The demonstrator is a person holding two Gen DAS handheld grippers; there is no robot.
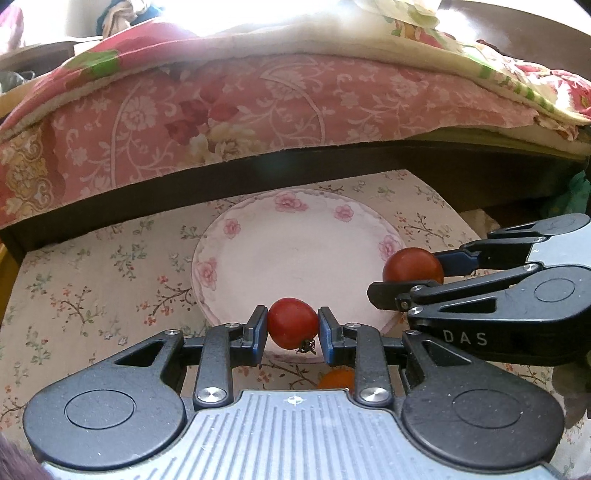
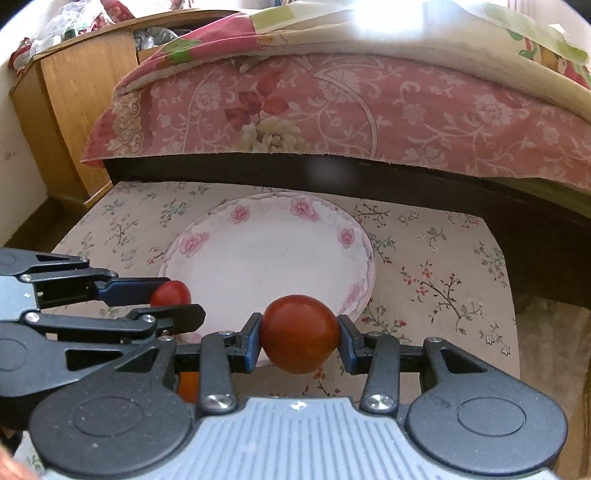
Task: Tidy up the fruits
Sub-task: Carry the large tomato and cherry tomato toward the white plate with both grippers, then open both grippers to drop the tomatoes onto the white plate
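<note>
Two grippers, left (image 1: 293, 326) & right (image 2: 300, 334), each clamp a tomato at plate (image 1: 295, 254) near rim; plate centre bare

Strong daylight pours in from the top, washing the bedding (image 1: 280, 22) out to white glare. The fisheye lens bends the edges. The plate (image 2: 266, 254) looks evenly lit, and a hazy smudge, perhaps lens flare, sits mid-frame.
</note>
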